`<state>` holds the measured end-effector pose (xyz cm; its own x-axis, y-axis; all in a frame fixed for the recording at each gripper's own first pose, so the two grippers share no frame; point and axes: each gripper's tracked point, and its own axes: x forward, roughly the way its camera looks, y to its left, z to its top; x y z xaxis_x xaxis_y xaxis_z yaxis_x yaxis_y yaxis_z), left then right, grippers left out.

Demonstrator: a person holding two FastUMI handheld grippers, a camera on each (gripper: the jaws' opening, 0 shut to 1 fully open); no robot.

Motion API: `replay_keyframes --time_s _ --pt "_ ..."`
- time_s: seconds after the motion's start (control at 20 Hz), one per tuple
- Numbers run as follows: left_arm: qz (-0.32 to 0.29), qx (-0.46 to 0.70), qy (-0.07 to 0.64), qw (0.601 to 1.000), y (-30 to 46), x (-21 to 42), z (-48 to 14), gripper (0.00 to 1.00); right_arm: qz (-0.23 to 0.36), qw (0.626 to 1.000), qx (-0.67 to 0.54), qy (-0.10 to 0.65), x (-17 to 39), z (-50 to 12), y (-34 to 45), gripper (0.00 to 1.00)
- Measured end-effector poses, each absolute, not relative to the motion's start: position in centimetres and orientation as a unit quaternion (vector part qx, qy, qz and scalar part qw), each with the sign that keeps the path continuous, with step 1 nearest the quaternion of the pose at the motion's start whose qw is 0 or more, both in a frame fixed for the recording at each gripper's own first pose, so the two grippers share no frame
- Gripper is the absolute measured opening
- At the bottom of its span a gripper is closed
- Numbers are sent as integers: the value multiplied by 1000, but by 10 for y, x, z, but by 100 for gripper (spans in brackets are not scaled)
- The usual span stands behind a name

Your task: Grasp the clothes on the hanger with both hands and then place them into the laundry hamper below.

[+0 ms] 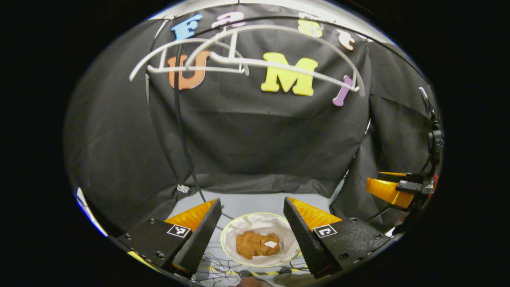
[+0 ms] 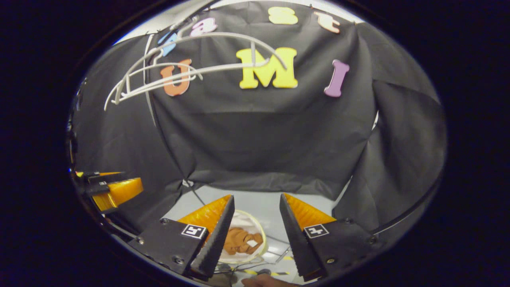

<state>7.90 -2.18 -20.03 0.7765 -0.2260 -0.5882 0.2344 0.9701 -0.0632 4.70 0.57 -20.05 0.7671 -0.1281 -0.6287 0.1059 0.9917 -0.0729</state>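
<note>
A crumpled brown garment [image 1: 255, 244] with a white tag lies inside the round white laundry hamper [image 1: 239, 227] on the floor below. Two bare white hangers [image 1: 255, 63] hang on the rail above, with nothing on them. My left gripper [image 1: 252, 207] is open above the hamper, nothing between its fingers. In the right gripper view, my right gripper [image 2: 256, 201] is also open and holds nothing; the brown garment [image 2: 239, 241] in the hamper [image 2: 259, 233] shows between its fingers, and the hangers [image 2: 167, 75] sit at upper left. Each gripper shows at the edge of the other's view.
Black cloth walls close in the back and both sides. Pale grey floor [image 1: 255, 201] surrounds the hamper, with dark cables [image 1: 223, 265] lying near its front. A black cable [image 1: 181, 131] hangs down the back wall. A hand [image 2: 265, 281] shows at the bottom edge.
</note>
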Motion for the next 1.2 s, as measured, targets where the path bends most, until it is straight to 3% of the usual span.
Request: replay_keyframes --time_s 0.35,0.5,0.65,1.2 --pt "-106 6 164 981 -16 92 -93 100 -47 983 -13 177 39 -75 25 77" --pt "-103 12 107 989 -15 92 -59 100 -43 992 0 117 35 -31 28 89" --pt "-102 23 60 993 -16 88 -29 100 -41 997 -1 68 28 5 25 89" --pt "-83 4 -22 996 4 56 24 100 -59 997 -45 -22 -6 51 2 89"
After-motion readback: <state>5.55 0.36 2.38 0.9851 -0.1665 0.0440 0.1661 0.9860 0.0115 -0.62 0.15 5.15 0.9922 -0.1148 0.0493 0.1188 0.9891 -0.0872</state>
